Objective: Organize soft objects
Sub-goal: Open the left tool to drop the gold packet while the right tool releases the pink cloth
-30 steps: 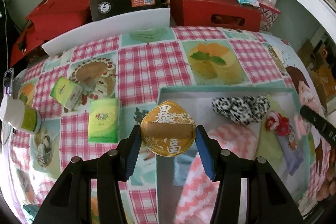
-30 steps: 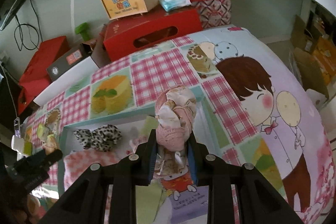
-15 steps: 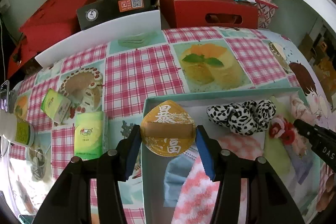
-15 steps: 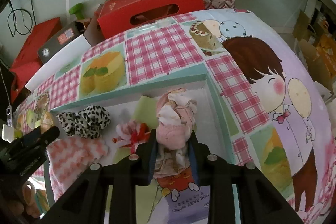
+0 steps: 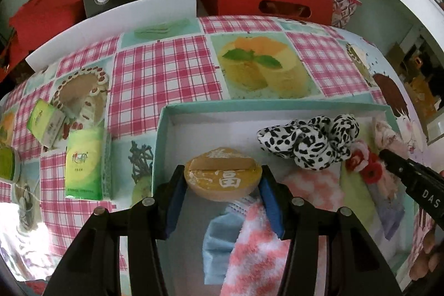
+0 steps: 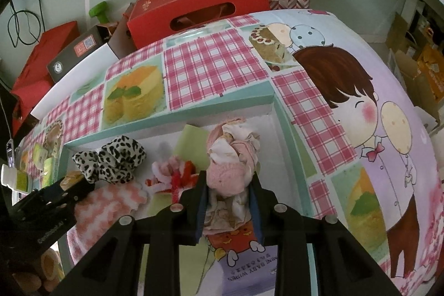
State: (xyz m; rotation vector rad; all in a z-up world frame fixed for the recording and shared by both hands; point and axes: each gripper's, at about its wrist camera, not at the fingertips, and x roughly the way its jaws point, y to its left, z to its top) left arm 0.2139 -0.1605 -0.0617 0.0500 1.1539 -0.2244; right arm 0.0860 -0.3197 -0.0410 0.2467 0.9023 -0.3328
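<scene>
Both claws loaded over the box

My left claw [image 5: 222, 185] grips a gold pouch [image 5: 223, 176] near the box's [image 5: 163, 129] left wall. My right claw [image 6: 227, 199] grips a pink cloth bundle [image 6: 231, 165] near its far right corner.

I brought the left gripper [image 5: 222, 185] forward and down: its gold pouch [image 5: 223, 176], once over the tablecloth at the teal box's [image 5: 162, 129] left rim, now sat low inside the box at centre frame. I lowered the right gripper [image 6: 228, 192] too, so the pink cloth bundle [image 6: 231, 157] dropped from the far rim into the box interior.
</scene>
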